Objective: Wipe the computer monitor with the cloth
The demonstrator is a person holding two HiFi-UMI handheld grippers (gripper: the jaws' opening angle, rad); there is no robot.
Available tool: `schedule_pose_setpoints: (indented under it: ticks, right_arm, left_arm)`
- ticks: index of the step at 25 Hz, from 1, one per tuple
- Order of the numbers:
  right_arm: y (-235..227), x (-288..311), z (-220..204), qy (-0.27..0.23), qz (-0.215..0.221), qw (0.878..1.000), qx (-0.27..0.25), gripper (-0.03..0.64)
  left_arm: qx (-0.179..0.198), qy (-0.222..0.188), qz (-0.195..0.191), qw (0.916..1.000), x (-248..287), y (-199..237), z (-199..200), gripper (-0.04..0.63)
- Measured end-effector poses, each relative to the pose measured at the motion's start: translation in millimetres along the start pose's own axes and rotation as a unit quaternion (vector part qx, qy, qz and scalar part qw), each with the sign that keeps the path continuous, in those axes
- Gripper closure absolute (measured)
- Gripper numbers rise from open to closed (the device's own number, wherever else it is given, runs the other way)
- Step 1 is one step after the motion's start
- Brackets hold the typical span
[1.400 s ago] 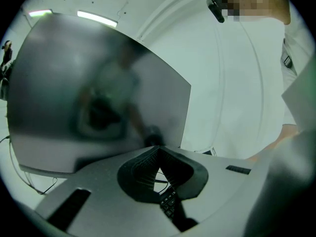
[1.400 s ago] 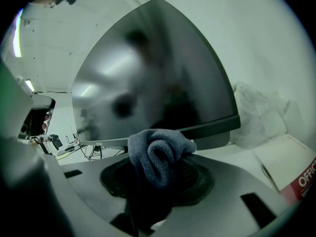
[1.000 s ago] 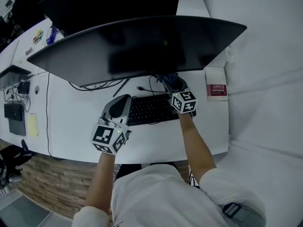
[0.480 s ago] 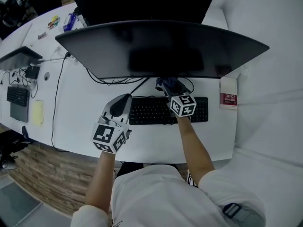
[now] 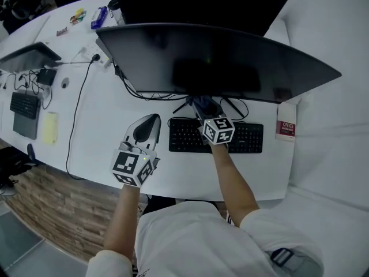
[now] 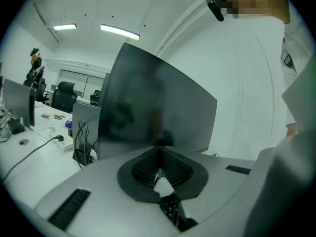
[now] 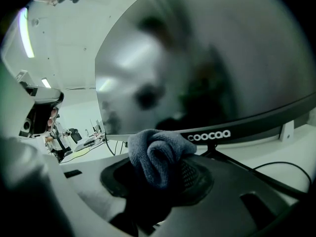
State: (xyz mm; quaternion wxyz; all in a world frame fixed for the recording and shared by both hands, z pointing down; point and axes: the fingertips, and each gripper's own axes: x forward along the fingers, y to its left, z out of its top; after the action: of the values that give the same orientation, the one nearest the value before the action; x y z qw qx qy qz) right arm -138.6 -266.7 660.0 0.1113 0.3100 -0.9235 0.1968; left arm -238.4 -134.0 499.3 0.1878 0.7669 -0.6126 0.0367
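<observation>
Plainly, the right tongs are the working pair. They are clamped on a bunched grey-blue cloth, which bulges out above the pads. They reach over the keyboard toward the far side of the counter.

The monitor lies straight ahead of them and upward. In the right gripper view the cloth sits just below the lower bezel, with the dark screen filling everything above it. Whether the cloth already touches the bezel cannot be told.

The screen's long axis runs left to right across the counter, and the cloth stands under its lower edge, about at the middle. So the coming move probably calls for lifting the cloth up and away onto the glass. Strokes would then run sideways along that long axis.

The left tongs hang back near the person, left of the keyboard and well apart from the screen. Their ribbed pads meet at the tips with nothing between them. They point at the monitor's left half but are clearly the farther pair, so the wiping looks like the right hand's job.
</observation>
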Motion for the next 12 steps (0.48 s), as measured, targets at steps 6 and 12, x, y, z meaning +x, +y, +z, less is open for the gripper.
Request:
schedule_pose_setpoints:
  ticks: [6, 12]
  right_arm:
    - [30, 20, -1, 0.001, 0.012, 1.0, 0.007, 0.454]
    - [63, 40, -1, 0.004, 0.03, 0.999, 0.015, 0.454]
  left_arm:
    - [-0.01, -0.003, 0.014, 0.9998, -14, 22, -5, 0.589]
    - [-0.018, -0.007, 0.02, 0.9996, -22, 42, -4, 0.589]
